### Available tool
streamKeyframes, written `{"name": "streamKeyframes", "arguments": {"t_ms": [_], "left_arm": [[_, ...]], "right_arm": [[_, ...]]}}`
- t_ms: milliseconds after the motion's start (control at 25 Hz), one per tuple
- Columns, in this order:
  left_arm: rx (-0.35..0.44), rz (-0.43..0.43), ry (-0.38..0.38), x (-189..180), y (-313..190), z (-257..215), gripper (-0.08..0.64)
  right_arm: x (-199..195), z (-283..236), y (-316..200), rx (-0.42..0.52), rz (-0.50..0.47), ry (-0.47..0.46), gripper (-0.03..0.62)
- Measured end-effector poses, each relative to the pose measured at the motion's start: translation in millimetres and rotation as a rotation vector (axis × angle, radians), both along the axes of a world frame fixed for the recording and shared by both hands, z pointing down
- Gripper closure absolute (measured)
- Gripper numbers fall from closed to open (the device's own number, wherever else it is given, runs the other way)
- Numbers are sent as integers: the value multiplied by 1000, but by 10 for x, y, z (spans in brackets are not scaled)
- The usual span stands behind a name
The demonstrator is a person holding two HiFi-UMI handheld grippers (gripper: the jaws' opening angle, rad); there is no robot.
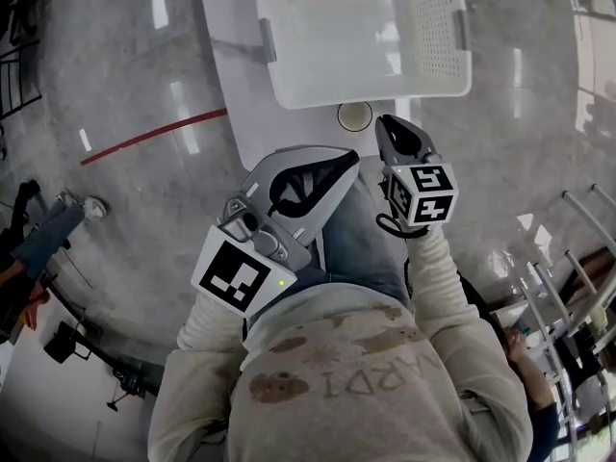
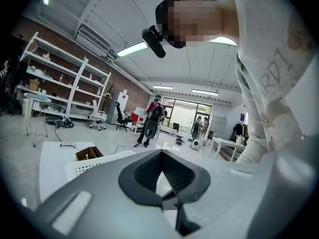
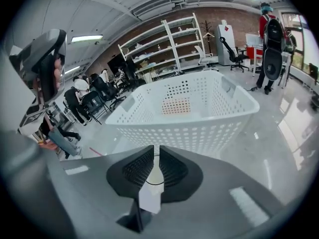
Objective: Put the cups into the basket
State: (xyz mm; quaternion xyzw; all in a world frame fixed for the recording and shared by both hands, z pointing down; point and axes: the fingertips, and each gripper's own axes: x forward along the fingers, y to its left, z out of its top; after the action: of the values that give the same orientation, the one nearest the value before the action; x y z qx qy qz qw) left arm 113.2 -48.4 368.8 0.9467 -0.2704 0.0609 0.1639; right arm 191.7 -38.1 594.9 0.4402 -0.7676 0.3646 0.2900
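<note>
A white perforated basket [image 1: 289, 61] stands on the white table [image 1: 231, 56] and fills the right gripper view [image 3: 199, 126]. One pale cup [image 1: 354, 115] stands upright on the table just in front of the basket's near wall. My right gripper [image 1: 383, 123] is right beside the cup, its jaws shut with nothing clamped. In the right gripper view [image 3: 155, 151] the cup [image 3: 155, 177] shows through the slit behind the jaws. My left gripper [image 1: 346, 160] is held back near the person's body, shut and empty [image 2: 160, 153]; the basket's edge [image 2: 87, 166] shows past it.
The table is narrow, with polished grey floor on both sides and a red floor line [image 1: 154, 135] at the left. Shelving [image 3: 169, 44], chairs and several people are far off in the room. A small open box [image 2: 88, 153] lies beyond the basket.
</note>
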Motion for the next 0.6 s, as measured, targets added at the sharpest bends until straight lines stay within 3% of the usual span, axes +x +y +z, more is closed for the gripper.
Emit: {"name": "streamKeyframes", "arguments": {"t_ms": [360,600], "left_arm": [[-53,82,-15,103,67,510,560],[-85,57,15,56,50,566,560]], "right_arm": [[15,625,122,-110,51,47,525],[8,887,128,-176,86,96,515]]}}
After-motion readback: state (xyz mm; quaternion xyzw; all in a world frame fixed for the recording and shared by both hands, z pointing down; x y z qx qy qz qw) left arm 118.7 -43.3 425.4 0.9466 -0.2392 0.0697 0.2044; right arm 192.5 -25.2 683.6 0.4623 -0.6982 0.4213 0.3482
